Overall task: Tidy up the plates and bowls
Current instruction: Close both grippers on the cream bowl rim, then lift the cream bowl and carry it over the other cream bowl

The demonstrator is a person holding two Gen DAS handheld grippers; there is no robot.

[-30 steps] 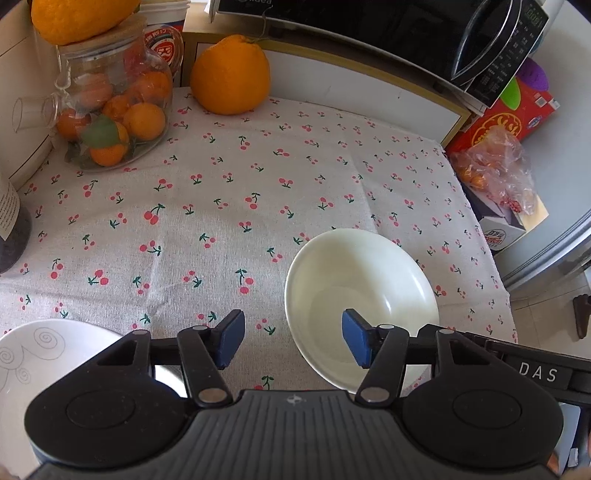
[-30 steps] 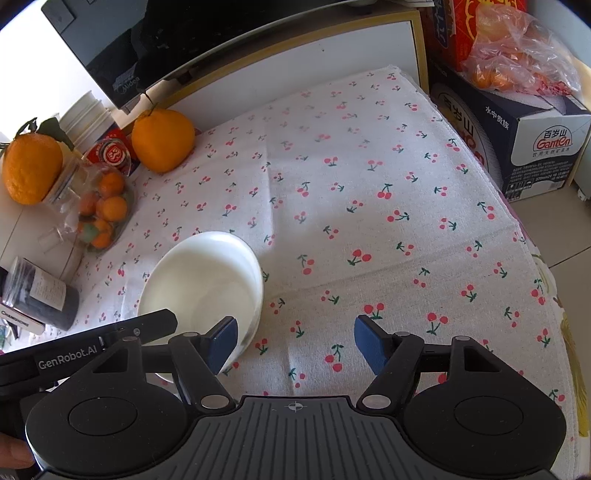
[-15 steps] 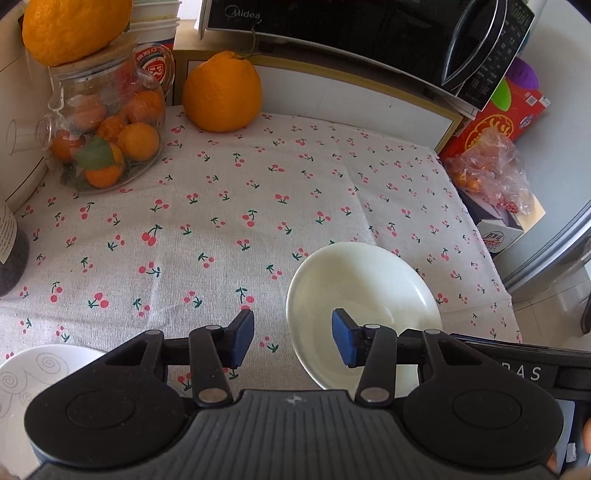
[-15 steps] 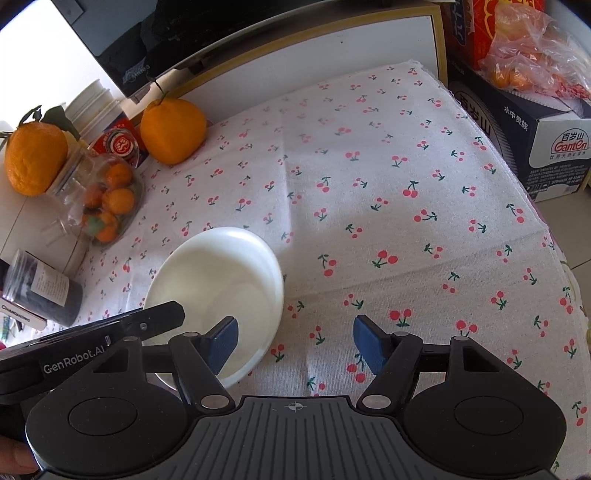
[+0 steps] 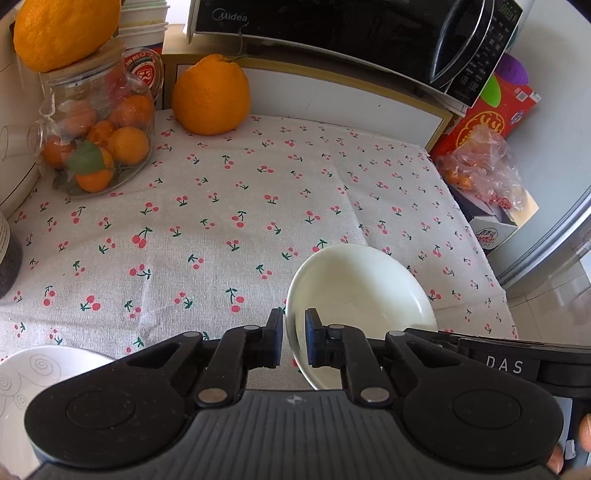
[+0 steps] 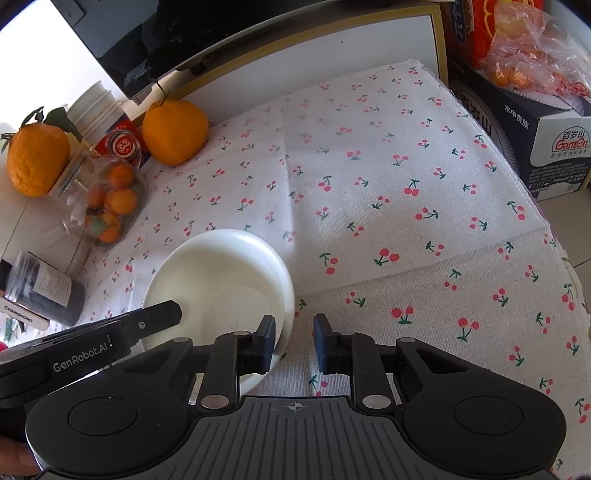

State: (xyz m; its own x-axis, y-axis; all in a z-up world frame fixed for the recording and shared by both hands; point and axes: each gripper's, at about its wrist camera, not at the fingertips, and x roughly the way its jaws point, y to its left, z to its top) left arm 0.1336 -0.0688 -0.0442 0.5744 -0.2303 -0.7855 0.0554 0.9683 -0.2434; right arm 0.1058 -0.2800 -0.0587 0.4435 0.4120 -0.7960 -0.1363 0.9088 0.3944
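A plain white bowl [image 5: 364, 291] sits on the cherry-print tablecloth [image 5: 229, 206]. My left gripper [image 5: 294, 338] has its blue pads closed on the bowl's left rim. In the right wrist view the same bowl [image 6: 221, 280] lies at lower left, and my right gripper [image 6: 294, 341] straddles its right rim with a gap still showing between its pads. A white plate with grey swirls [image 5: 35, 373] lies at the lower left of the left wrist view.
A glass jar of oranges [image 5: 96, 144] stands at the back left with a large orange [image 5: 210, 96] beside it. A microwave [image 5: 369, 33] sits behind. A dark canister [image 6: 40, 295] is at the left edge. Boxes and a bagged fruit pile [image 6: 528, 70] stand beyond the table's right edge.
Both grippers have narrowed from wide open. The left one has closed onto the bowl's left rim. The right one has closed partway around the right rim.
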